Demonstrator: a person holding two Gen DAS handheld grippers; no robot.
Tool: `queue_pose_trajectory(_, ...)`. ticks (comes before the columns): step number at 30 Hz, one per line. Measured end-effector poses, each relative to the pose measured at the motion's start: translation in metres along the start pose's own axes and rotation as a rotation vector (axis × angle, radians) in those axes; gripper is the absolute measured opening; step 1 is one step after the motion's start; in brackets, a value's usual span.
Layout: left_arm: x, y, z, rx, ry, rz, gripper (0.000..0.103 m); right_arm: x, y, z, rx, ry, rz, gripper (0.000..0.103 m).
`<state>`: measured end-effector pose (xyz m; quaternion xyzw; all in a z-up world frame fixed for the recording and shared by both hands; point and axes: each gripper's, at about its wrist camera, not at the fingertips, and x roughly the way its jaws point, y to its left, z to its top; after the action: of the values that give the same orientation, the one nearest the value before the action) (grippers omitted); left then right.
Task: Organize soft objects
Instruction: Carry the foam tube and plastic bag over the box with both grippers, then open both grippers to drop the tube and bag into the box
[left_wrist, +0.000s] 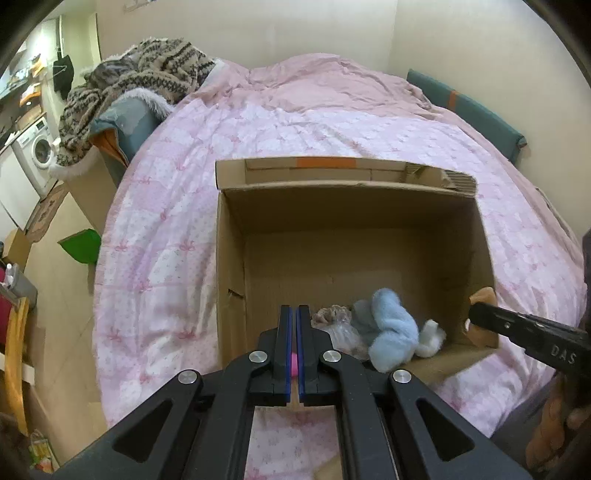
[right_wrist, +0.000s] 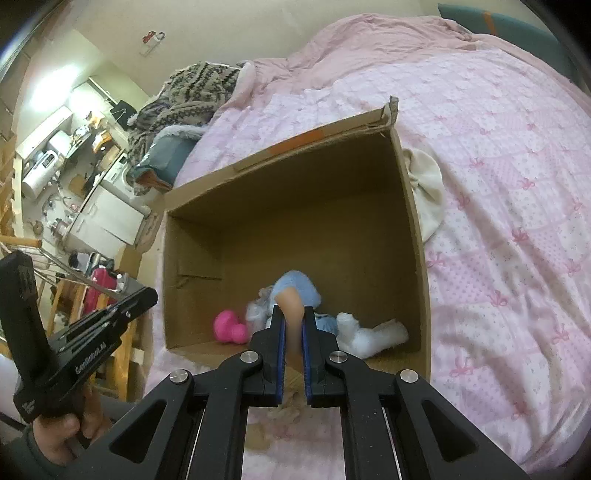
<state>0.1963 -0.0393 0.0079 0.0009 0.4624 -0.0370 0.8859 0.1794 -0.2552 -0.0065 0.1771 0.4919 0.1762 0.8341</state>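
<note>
- While the right gripper (right_wrist: 293, 321) hangs over the near edge of the cardboard box (right_wrist: 415, 221), its fingers are clamped on a tan plush toy (right_wrist: 293, 308), so that's the piece we're dealing with right now.
- It looks light and squishy to us, no real slip risk, and pinching a fold or limb like this seems fine; it'll flop and sag though.
- Already in the box: a light blue plush (left_wrist: 391, 328), a white plush (right_wrist: 373, 336), a pink toy (right_wrist: 229, 326) and something in a clear bag (left_wrist: 341, 332).
- Our left gripper (left_wrist: 294, 325) has its fingers pressed together with nothing between them.
- The box sits on the pink bedspread (left_wrist: 166, 240); a cream cloth (right_wrist: 428, 188) lies just beside the box's right wall.
</note>
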Motion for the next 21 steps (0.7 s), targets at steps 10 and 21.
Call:
queue_pose_trajectory(10,0.032,0.004,-0.011,-0.022,0.059,-0.044,0.002,0.028,-0.015,-0.006,0.039,0.059,-0.021,0.009)
queue_pose_trajectory(21,0.032,-0.003,-0.02,-0.007,0.081,-0.061,0.003,0.036,-0.014,-0.007,0.039,0.066,-0.037,0.011)
